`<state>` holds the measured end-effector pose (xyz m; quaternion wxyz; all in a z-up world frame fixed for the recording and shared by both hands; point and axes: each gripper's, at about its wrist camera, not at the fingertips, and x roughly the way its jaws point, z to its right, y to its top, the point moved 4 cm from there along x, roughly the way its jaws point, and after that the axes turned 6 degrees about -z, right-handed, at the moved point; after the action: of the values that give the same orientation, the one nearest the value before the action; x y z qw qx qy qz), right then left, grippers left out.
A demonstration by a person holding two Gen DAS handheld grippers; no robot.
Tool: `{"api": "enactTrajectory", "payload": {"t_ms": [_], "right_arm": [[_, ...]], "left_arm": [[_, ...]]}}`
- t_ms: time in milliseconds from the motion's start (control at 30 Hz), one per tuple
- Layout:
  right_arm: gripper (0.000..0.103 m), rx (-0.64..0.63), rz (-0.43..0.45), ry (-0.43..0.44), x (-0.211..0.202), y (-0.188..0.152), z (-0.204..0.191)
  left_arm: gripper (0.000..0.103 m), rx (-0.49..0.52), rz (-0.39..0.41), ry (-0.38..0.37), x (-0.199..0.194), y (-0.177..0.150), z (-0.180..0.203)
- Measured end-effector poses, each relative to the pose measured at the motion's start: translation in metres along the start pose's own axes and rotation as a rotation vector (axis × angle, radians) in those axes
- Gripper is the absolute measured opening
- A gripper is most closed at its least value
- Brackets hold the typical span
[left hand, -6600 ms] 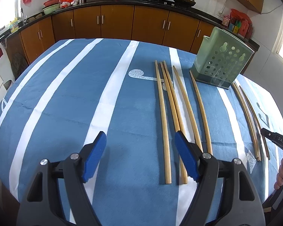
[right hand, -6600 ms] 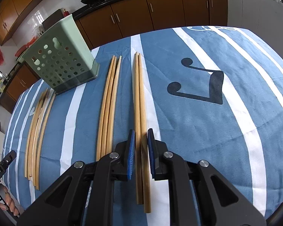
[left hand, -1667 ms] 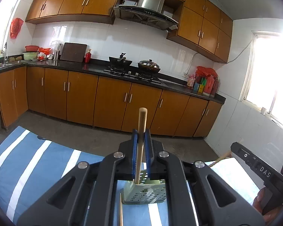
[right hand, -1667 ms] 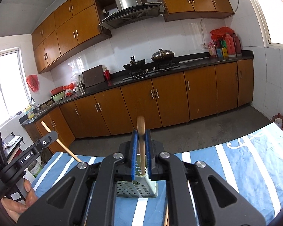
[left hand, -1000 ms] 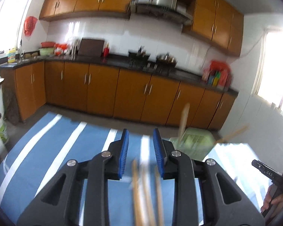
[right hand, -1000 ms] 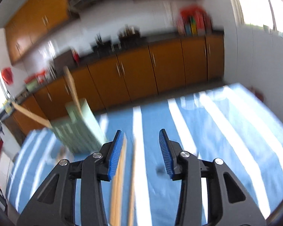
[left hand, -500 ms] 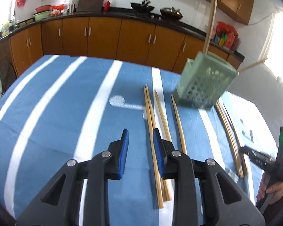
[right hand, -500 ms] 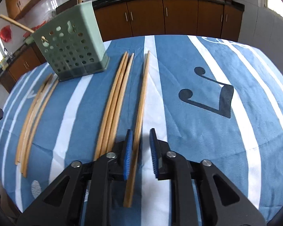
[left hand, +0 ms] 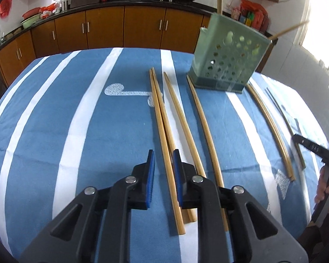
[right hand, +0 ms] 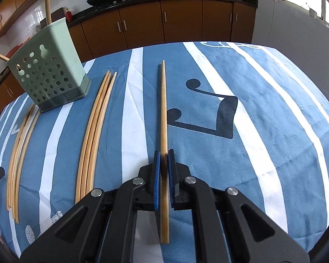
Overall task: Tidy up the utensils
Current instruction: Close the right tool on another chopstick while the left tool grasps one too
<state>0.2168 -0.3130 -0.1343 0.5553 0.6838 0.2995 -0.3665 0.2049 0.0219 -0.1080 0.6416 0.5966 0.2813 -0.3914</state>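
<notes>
A pale green perforated holder [left hand: 228, 54] [right hand: 48, 72] stands on the blue striped cloth with two chopsticks upright in it. Several wooden chopsticks lie on the cloth. My left gripper [left hand: 163, 153] is low over the leftmost chopstick [left hand: 158, 109]. Its jaws are closing, the stick lies between the blue pads, and a gap shows on each side. In the right wrist view my right gripper [right hand: 163, 152] is shut on a single chopstick [right hand: 163, 100] that lies alone beside the black music note.
Three chopsticks [right hand: 96, 127] lie in a bundle left of the held one, and more [right hand: 19, 144] lie past the holder. Loose sticks [left hand: 205, 127] lie right of my left gripper. A hand [left hand: 326, 188] is at the right edge. Kitchen cabinets stand beyond the table.
Both grippers have come down from the holder to the cloth. The right jaws closed on the single chopstick. The left jaws narrowed around the leftmost stick.
</notes>
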Motion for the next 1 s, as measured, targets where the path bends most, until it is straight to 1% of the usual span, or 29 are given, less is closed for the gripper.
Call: {"api": "enactTrajectory", "payload": {"t_ms": [167, 433, 533, 667, 733, 833, 1000], "right_arm": [[0.008, -0.002, -0.002, 0.008, 0.0, -0.001, 0.001], [0.008, -0.025, 0.004, -0.006, -0.001, -0.002, -0.001], [0.008, -0.03, 0.006, -0.003, -0.001, -0.002, -0.002], [0.008, -0.065, 0.009, -0.002, 0.0, 0.0, -0.008], [0.008, -0.079, 0.005, 0.014, 0.002, 0.001, -0.014], [0.008, -0.105, 0.006, 0.022, 0.005, 0.005, -0.025], [0.008, -0.117, 0.033, -0.007, 0.01, 0.012, -0.032]], "left_arm": [[0.016, 0.025, -0.033, 0.035, 0.011, -0.005, 0.004], [0.015, 0.021, -0.017, 0.085, 0.017, 0.0, 0.003], [0.009, 0.011, -0.002, 0.115, 0.022, 0.006, 0.001], [0.008, -0.013, 0.002, 0.123, 0.027, 0.018, -0.012], [0.008, -0.033, 0.004, 0.135, 0.028, 0.024, -0.023], [0.008, -0.067, 0.003, 0.119, 0.031, 0.035, -0.038], [0.008, -0.08, 0.015, 0.104, 0.032, 0.039, -0.043]]}}
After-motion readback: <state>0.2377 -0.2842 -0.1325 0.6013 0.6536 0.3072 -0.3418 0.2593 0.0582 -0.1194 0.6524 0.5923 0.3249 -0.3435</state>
